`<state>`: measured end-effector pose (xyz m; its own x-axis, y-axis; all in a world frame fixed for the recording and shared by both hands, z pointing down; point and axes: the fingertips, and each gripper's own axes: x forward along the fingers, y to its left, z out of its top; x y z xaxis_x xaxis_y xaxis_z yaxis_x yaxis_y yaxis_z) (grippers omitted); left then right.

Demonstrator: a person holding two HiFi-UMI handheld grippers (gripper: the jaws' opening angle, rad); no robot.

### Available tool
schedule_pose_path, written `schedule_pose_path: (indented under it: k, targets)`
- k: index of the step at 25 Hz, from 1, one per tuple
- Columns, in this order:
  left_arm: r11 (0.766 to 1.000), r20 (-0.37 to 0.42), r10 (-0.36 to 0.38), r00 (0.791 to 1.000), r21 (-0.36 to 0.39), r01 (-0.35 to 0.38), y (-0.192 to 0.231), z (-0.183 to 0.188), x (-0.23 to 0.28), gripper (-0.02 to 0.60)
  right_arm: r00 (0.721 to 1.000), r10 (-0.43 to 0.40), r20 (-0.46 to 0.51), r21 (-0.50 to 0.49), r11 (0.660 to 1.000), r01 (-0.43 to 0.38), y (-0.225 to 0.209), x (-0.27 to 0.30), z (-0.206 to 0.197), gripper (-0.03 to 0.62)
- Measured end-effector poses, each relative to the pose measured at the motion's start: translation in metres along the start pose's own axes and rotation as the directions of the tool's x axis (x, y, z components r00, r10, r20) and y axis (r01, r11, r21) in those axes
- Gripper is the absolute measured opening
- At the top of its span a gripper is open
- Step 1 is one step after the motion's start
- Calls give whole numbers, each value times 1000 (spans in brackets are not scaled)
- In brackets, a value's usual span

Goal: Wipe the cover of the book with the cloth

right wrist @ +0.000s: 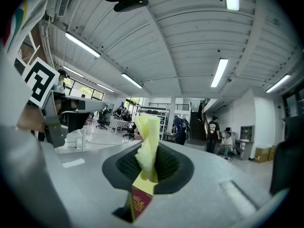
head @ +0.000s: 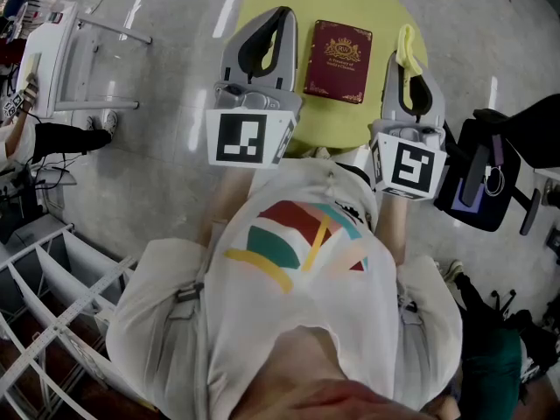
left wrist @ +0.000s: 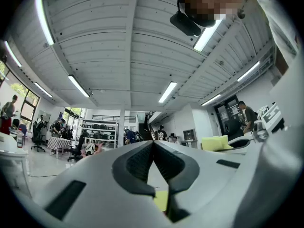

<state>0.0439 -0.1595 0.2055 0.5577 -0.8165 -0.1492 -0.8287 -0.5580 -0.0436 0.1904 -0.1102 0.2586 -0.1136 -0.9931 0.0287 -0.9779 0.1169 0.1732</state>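
Observation:
A dark red book (head: 338,60) with a gold crest lies flat on the round yellow table (head: 262,3). My left gripper (head: 278,16) is held above the table just left of the book, its jaws shut with nothing between them (left wrist: 153,145). Right of the book, my right gripper (head: 404,40) is shut on a pale yellow cloth (head: 406,44). In the right gripper view the cloth (right wrist: 148,144) sticks up twisted from between the jaws, and a corner of the book (right wrist: 140,204) shows below them.
A white table and frame (head: 66,55) stands at the left, a black office chair (head: 486,178) at the right, a white rack (head: 52,296) at the lower left. Grey floor surrounds the small table. People and desks show far off in both gripper views.

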Motion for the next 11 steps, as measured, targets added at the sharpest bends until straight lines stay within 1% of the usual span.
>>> schedule_pose_path:
  k: [3, 6, 11]
  targets:
    - [1000, 16, 14, 1000, 7, -14, 3, 3, 0, 15, 1000, 6, 4, -10, 1000, -6, 0, 0, 2, 29]
    - [1000, 5, 19, 1000, 10, -19, 4, 2, -1, 15, 1000, 13, 5, -17, 1000, -13, 1, 0, 2, 30]
    - [1000, 15, 18, 1000, 9, -18, 1, 4, 0, 15, 1000, 13, -9, 1, 1000, -13, -1, -2, -1, 29]
